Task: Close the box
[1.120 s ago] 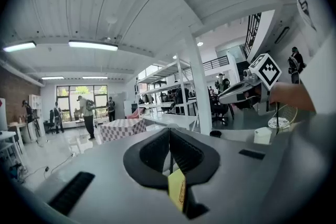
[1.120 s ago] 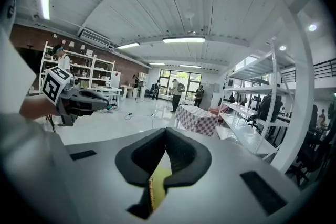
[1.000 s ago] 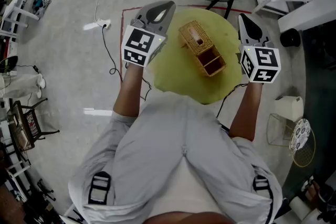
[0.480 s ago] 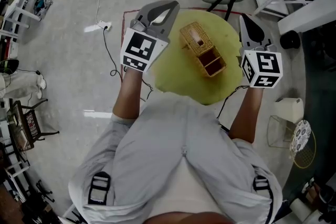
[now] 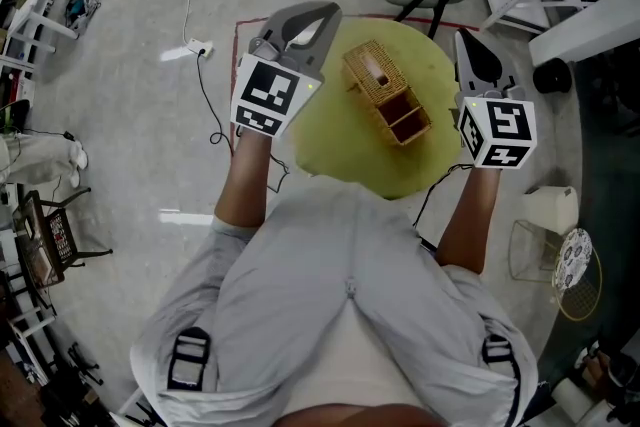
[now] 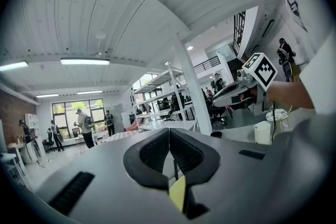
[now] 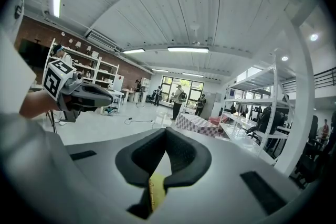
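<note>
Woven tan wicker rectangular box [image 5: 386,95] sits near the middle of the round yellow-green surface [image 5: 335,140], not moved over the last second, still open. What looks like the lid half [image 5: 370,67] lies flipped out at the far-left end, and the open cavity with a reddish lining [image 5: 405,123] is at the near-right end. Long axis runs diagonally, far-left to near-right from the person. The open side faces up.

Change: left tongs [image 5: 318,15] have crept forward and slightly toward the box. Right tongs [image 5: 468,40] barely shifted. Neither touches the box; they flank it, left tongs beside the lid end, right tongs off the far-right side. Judgement: still the approach, closing not begun, and the lid needs swinging over toward the near-right.

Both tongs are clenched, pads pressed together, nothing held. Both gripper views aim out at the room, and the box is not in either.
</note>
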Action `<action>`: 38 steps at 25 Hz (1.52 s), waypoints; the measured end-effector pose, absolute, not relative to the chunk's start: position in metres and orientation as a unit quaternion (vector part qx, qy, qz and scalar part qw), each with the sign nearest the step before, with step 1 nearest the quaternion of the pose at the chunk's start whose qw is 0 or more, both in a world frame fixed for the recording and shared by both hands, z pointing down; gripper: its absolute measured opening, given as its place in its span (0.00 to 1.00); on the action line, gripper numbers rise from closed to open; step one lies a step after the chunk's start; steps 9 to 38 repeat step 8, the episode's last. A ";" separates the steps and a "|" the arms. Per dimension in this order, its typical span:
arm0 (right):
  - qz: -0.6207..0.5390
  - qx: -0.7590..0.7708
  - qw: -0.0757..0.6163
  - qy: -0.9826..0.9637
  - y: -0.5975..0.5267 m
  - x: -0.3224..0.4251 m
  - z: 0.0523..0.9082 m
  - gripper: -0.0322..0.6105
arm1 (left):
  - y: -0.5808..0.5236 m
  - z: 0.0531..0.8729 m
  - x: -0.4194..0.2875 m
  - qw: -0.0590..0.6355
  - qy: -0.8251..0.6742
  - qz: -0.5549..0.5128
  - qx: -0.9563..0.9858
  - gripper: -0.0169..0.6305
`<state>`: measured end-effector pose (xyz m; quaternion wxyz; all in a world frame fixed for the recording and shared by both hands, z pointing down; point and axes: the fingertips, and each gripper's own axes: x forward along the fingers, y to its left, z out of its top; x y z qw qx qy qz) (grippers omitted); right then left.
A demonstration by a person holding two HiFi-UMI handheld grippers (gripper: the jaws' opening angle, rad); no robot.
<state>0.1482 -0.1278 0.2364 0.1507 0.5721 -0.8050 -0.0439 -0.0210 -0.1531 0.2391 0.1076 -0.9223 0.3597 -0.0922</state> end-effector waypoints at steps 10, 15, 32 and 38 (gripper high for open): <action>-0.040 0.573 0.153 -0.804 -0.128 0.149 0.241 0.09 | -0.153 0.245 -0.021 0.105 0.358 -0.099 -0.922 0.07; -0.040 0.573 0.153 -0.804 -0.128 0.149 0.241 0.09 | -0.153 0.245 -0.021 0.105 0.358 -0.099 -0.922 0.07; -0.040 0.573 0.153 -0.804 -0.128 0.149 0.241 0.09 | -0.153 0.245 -0.021 0.105 0.358 -0.099 -0.922 0.07; -0.040 0.573 0.153 -0.804 -0.128 0.149 0.241 0.09 | -0.153 0.245 -0.021 0.105 0.358 -0.099 -0.922 0.07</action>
